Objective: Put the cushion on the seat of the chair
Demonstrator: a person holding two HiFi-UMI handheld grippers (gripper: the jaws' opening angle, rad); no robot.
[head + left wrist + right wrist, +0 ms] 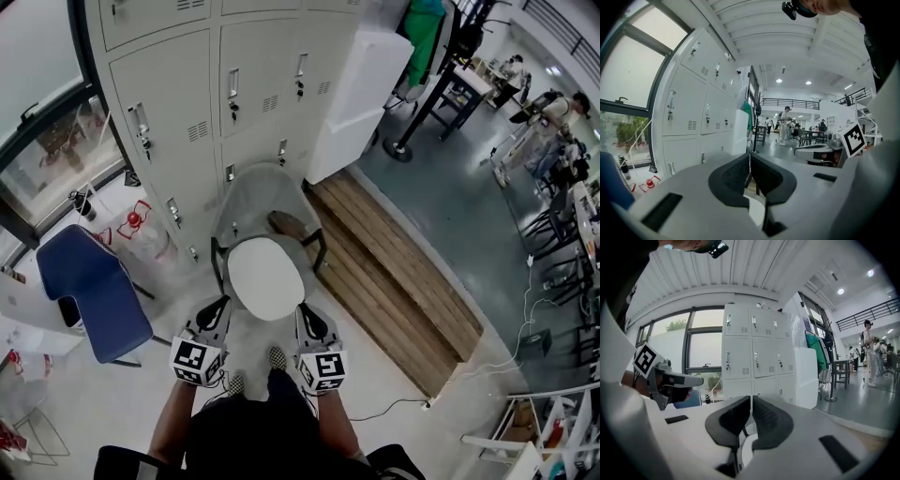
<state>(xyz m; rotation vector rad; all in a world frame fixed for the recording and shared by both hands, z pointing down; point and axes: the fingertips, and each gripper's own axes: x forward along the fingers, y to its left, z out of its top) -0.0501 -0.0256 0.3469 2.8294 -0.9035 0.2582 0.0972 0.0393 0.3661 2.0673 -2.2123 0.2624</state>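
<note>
A white oval cushion lies on the seat of a grey chair, between its dark armrests. My left gripper hangs at the cushion's near left edge and my right gripper at its near right edge. In the left gripper view the left gripper has its dark pads together with nothing between them. A strip of the cushion shows below and beyond the pads. The right gripper looks the same, pads closed on nothing, with the cushion beyond.
Grey lockers stand right behind the chair. A blue chair stands to the left. A wooden platform runs along the right, and a white cable lies on the floor near it. Desks and people are far right.
</note>
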